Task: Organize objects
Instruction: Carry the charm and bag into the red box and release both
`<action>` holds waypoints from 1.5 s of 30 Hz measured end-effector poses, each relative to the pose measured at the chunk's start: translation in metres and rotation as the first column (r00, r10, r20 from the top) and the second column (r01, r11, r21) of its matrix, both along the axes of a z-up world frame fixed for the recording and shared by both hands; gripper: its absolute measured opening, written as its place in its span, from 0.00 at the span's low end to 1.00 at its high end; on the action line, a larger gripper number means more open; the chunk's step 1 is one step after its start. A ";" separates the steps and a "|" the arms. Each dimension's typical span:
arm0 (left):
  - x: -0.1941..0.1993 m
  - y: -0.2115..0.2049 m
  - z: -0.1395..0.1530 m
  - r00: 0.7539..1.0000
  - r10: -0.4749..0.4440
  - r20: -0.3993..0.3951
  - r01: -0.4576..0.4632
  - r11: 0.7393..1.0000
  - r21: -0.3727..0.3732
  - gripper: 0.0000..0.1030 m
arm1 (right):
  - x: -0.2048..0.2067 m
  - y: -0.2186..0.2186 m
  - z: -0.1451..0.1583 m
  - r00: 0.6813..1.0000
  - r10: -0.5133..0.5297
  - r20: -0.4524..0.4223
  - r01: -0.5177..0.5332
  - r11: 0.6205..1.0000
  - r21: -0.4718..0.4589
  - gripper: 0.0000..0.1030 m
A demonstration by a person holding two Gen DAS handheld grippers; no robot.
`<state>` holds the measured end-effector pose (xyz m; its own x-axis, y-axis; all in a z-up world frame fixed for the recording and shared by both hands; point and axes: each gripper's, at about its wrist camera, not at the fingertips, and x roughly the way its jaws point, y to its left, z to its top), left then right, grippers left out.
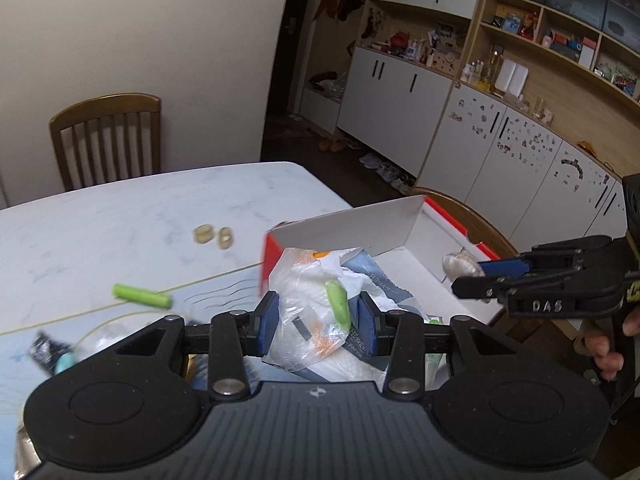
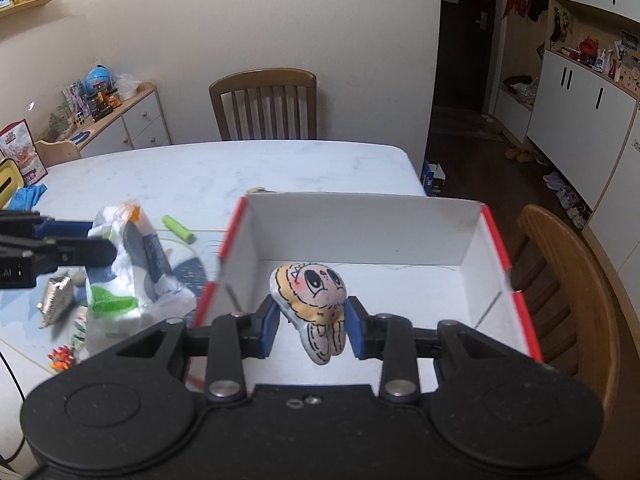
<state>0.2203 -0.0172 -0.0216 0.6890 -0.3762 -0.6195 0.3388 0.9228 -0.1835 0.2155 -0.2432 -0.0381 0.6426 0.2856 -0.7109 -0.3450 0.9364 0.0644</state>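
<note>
My left gripper is shut on a crumpled white plastic pack of tissue paper with green and blue print, held above the table left of the box; the pack also shows in the right wrist view. My right gripper is shut on a small plush toy with a cartoon face, held over the inside of a white box with red edges. In the left wrist view the right gripper holds the toy over the box.
A green cylinder lies on the white table, with two small beige rings beyond it. Foil wrappers and small items lie on a blue mat. Wooden chairs stand at the far and right sides.
</note>
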 end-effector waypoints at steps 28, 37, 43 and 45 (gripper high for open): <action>0.119 -0.154 -0.084 0.989 -0.045 -0.143 0.078 0.970 0.229 0.40 | 0.063 -0.057 -0.067 0.973 0.167 -0.159 -0.196 0.963 -0.186 0.33; 0.141 -0.163 -0.106 0.971 -0.009 -0.239 0.072 0.964 0.256 0.40 | 0.080 -0.045 -0.087 0.953 0.154 -0.259 -0.216 0.948 -0.233 0.33; 0.149 -0.162 -0.113 0.957 0.014 -0.290 0.063 0.965 0.255 0.41 | 0.086 -0.044 -0.094 0.939 0.139 -0.314 -0.211 0.955 -0.210 0.33; 0.151 -0.161 -0.114 0.954 0.020 -0.299 0.058 0.966 0.252 0.42 | 0.087 -0.045 -0.096 0.935 0.134 -0.329 -0.207 0.958 -0.198 0.34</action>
<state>0.3709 -0.1784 -0.1355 0.4533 -0.1895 -0.8710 0.3230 0.9456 -0.0377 0.3029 -0.2885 -0.1343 0.3362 0.1800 -0.9244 -0.4981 0.8670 -0.0124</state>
